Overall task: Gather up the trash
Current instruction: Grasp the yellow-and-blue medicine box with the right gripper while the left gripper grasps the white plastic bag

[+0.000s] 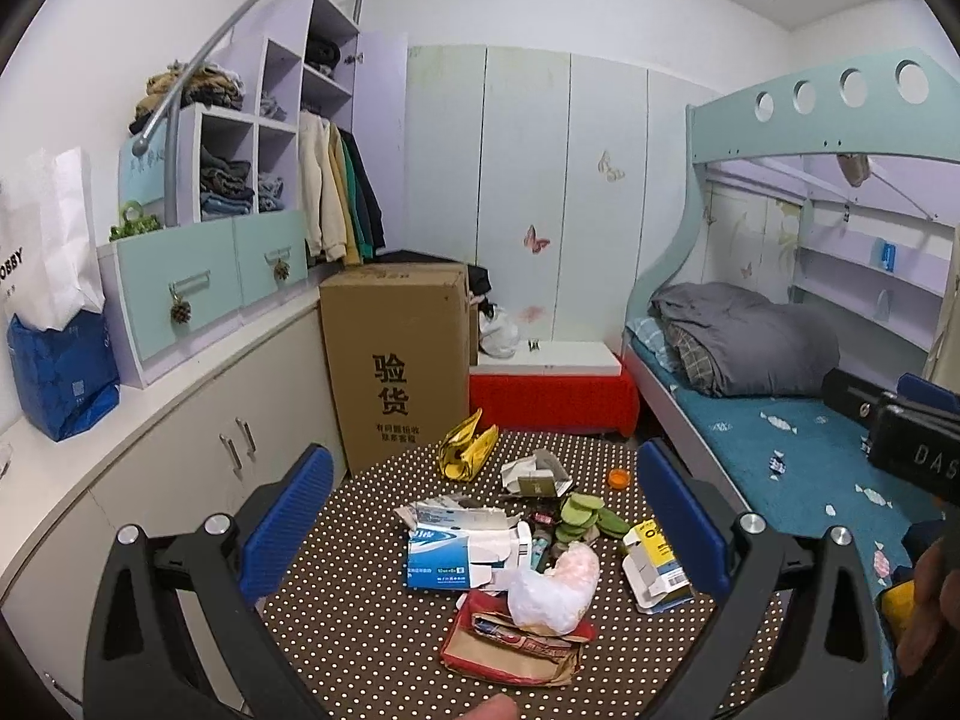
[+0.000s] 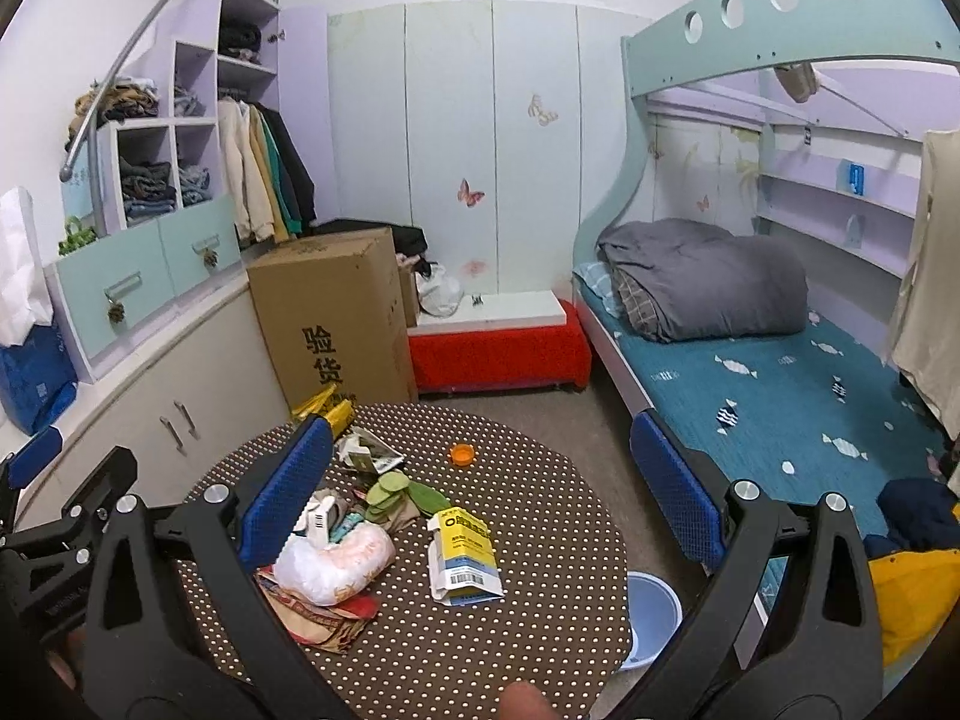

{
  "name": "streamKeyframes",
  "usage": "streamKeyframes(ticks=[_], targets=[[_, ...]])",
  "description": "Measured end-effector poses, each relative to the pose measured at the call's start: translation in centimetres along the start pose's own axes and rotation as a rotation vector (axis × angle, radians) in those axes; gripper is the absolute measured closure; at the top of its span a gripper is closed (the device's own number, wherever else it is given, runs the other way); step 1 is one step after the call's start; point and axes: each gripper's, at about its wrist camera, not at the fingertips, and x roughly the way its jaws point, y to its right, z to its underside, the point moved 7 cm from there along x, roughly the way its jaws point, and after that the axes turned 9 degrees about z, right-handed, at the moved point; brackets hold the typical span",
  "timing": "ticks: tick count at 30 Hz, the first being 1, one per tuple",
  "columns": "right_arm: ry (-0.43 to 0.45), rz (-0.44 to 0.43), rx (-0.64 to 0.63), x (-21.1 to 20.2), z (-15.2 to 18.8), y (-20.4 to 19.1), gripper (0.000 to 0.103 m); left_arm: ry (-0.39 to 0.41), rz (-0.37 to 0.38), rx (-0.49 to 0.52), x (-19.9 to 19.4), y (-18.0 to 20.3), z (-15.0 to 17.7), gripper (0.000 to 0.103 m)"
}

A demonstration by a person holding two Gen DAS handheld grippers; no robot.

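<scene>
Trash lies on a round brown polka-dot table: a blue and white box, a white plastic bag, a red and brown paper wrapper, a yellow and white carton, green peels, a yellow wrapper, an orange cap. My left gripper is open and empty above the pile. My right gripper is open and empty above the table; it also shows at the right edge of the left wrist view.
A large cardboard box stands behind the table next to white cabinets. A red bench sits at the back. A bunk bed is at the right. A light blue bin stands on the floor beside the table.
</scene>
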Motion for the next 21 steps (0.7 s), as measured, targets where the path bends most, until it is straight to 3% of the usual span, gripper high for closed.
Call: streamKeyframes(ticks=[8,15,21], targets=[[-0.159,0.007,-0.041,6.5,2.9,-0.5,0.006,-0.118,0.006,0.001,3.8,-1.5,2.8,0.004],[-0.386,0.016,-0.097,13.8,9.7,-1.1,0.006,-0.240,0.031,0.002,6.4,-2.3,6.7,0.004],[-0.530,-0.002,-0.160,17.9,14.8,-2.7,0.006,-0.311,0.079,0.033,9.1,-1.8,8.5,0.004]])
